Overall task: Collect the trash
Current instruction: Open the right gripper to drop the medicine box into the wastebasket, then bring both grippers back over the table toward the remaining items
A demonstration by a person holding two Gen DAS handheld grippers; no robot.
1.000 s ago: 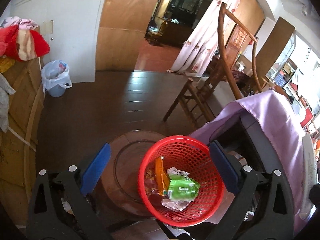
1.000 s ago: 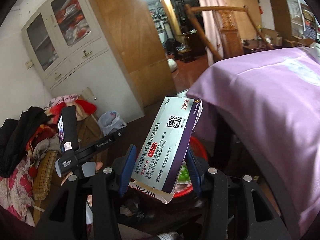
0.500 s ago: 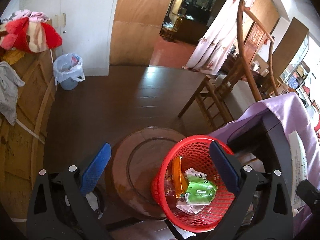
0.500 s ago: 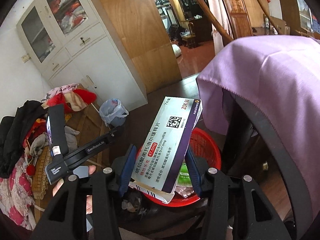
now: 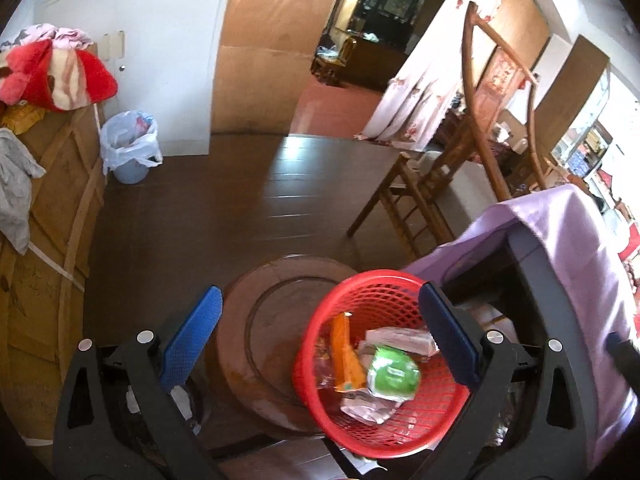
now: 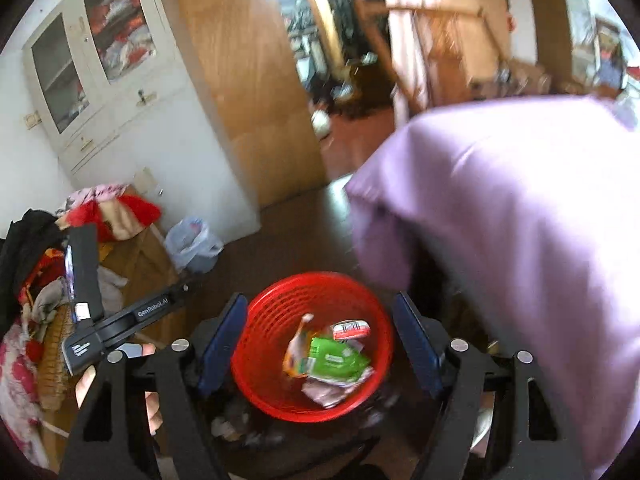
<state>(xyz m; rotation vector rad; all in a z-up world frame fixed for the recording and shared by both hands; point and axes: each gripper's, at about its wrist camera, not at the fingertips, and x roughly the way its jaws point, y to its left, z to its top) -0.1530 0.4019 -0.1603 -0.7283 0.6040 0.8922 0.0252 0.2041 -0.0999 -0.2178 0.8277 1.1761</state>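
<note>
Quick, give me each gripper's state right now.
Left gripper: open, holding nothing.
Right gripper: open, holding nothing, above the red basket.

red plastic mesh basket (image 5: pixel 400 292), glossy wood floor (image 5: pixel 240 200)

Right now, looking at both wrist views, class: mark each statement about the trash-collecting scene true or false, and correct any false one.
1. The right gripper is clamped on a box. False: its jaws stand open and hold nothing.
2. The red basket holds a green packet. True.
3. The left gripper is open and holds nothing. True.
4. The red basket is empty. False: it holds several wrappers and a medicine box with a barcode.
5. A purple cloth hangs beside the basket. True.
6. The bin lined with a plastic bag lies tipped over. False: it stands upright near the white cabinet.
</note>
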